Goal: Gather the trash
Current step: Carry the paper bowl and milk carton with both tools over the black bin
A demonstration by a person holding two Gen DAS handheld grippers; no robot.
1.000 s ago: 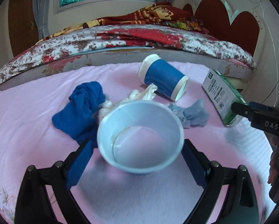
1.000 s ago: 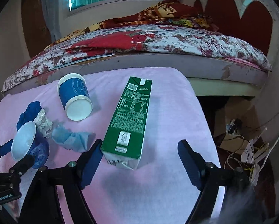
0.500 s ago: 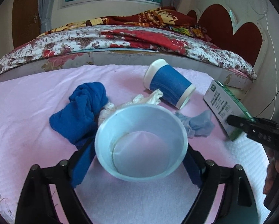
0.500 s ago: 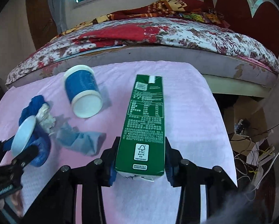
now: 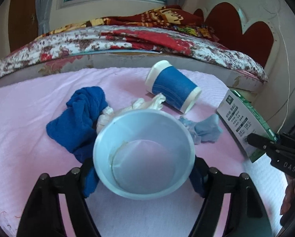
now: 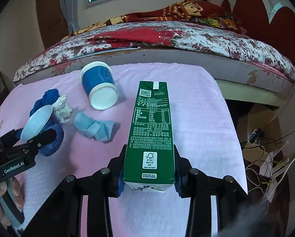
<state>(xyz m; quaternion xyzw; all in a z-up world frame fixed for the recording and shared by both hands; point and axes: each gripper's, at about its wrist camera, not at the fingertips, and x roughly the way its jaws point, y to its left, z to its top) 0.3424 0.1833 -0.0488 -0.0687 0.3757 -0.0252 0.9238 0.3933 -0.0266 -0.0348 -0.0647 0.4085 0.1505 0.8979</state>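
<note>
My left gripper [image 5: 143,175] is shut on a pale blue paper bowl [image 5: 143,154], held open side toward the camera; the bowl also shows in the right wrist view [image 6: 36,122]. My right gripper [image 6: 149,175] is shut on the base of a green milk carton [image 6: 150,130], lifted off the pink cloth; the carton shows at the right of the left wrist view [image 5: 244,124]. On the cloth lie a blue paper cup [image 5: 173,87] on its side, a crumpled white tissue [image 5: 131,108], a dark blue cloth [image 5: 80,116] and a light blue wad [image 5: 204,130].
The pink-covered table [image 6: 196,106] ends at its right edge, with boxes and cables [image 6: 265,148] on the floor beyond. A bed with a flowered quilt [image 6: 167,37] runs behind the table.
My right gripper closed on the milk carton and lifted it. My left gripper tightened on the bowl and raised it slightly.
</note>
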